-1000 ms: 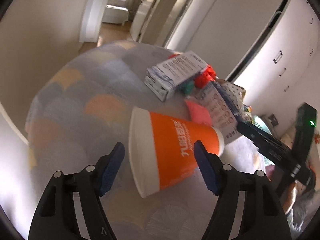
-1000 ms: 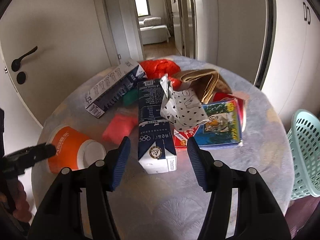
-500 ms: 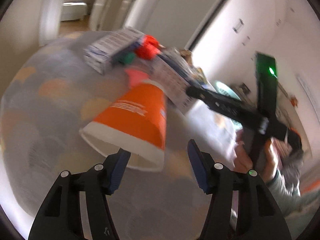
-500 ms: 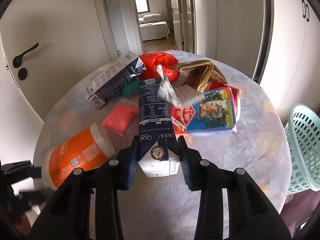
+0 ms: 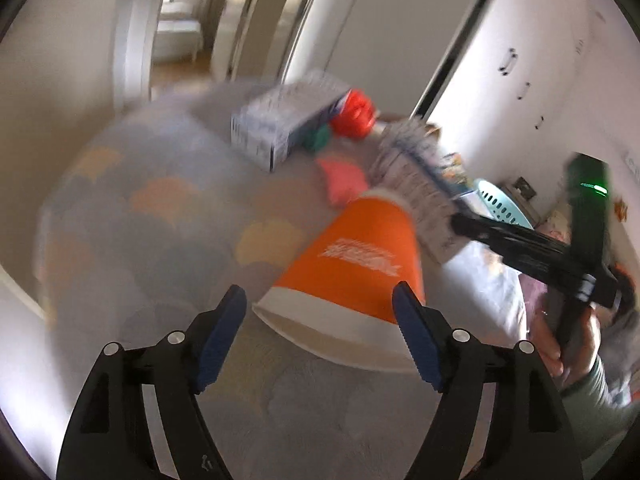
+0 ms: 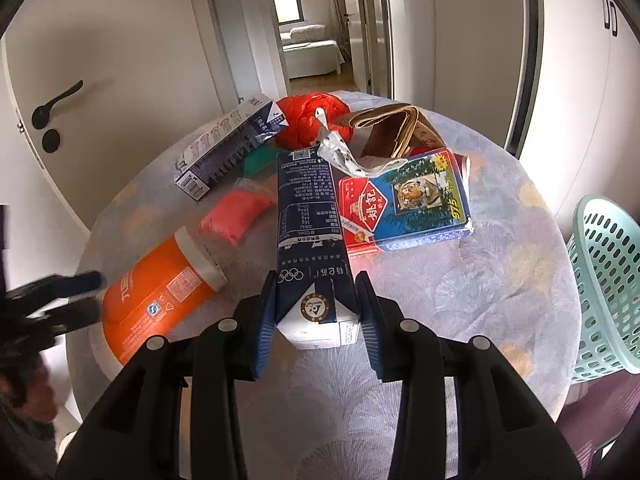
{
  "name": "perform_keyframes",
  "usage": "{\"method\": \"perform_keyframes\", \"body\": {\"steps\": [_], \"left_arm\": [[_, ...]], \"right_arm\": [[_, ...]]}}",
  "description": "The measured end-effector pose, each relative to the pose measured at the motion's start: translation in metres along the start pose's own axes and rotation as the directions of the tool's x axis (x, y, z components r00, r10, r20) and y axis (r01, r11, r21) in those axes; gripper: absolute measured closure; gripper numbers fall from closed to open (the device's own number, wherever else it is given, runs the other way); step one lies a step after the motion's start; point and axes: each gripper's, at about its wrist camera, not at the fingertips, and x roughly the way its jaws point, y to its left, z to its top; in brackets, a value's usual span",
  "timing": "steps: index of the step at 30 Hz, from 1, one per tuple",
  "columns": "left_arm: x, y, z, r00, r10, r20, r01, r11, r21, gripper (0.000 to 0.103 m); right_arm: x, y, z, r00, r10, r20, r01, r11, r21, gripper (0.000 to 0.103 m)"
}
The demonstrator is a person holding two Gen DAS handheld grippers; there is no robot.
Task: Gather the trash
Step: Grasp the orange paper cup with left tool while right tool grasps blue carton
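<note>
The right gripper (image 6: pixel 316 312) is squeezing one blue carton (image 6: pixel 310 224) lying on the round table (image 6: pixel 460 304). Bare cloth is showing near the table's front edge. The left gripper (image 5: pixel 318 334) is sitting wide apart around one orange cup (image 5: pixel 352 264) lying on its side. Farther back are lying one pink packet (image 6: pixel 236 218), one tiger box (image 6: pixel 412 204), one long box (image 6: pixel 228 144) and one red bag (image 6: pixel 312 120). One green basket (image 6: pixel 604 288) is standing just past the right edge.
</note>
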Motion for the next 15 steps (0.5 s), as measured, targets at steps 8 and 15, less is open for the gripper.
{"method": "perform_keyframes", "body": {"steps": [8,15], "left_arm": [[0.014,-0.017,-0.005,0.999,-0.047,0.000,0.047,0.999,-0.022,0.030],[0.011,-0.048,-0.009,0.999,-0.007,0.032,0.007,1.000,-0.001,0.049]], "right_arm": [[-0.003,-0.001,-0.006,1.000,0.007,0.007,-0.007,1.000,-0.014,0.068],[-0.002,-0.003,-0.006,1.000,0.015,0.007,-0.015,1.000,-0.005,0.068]]}}
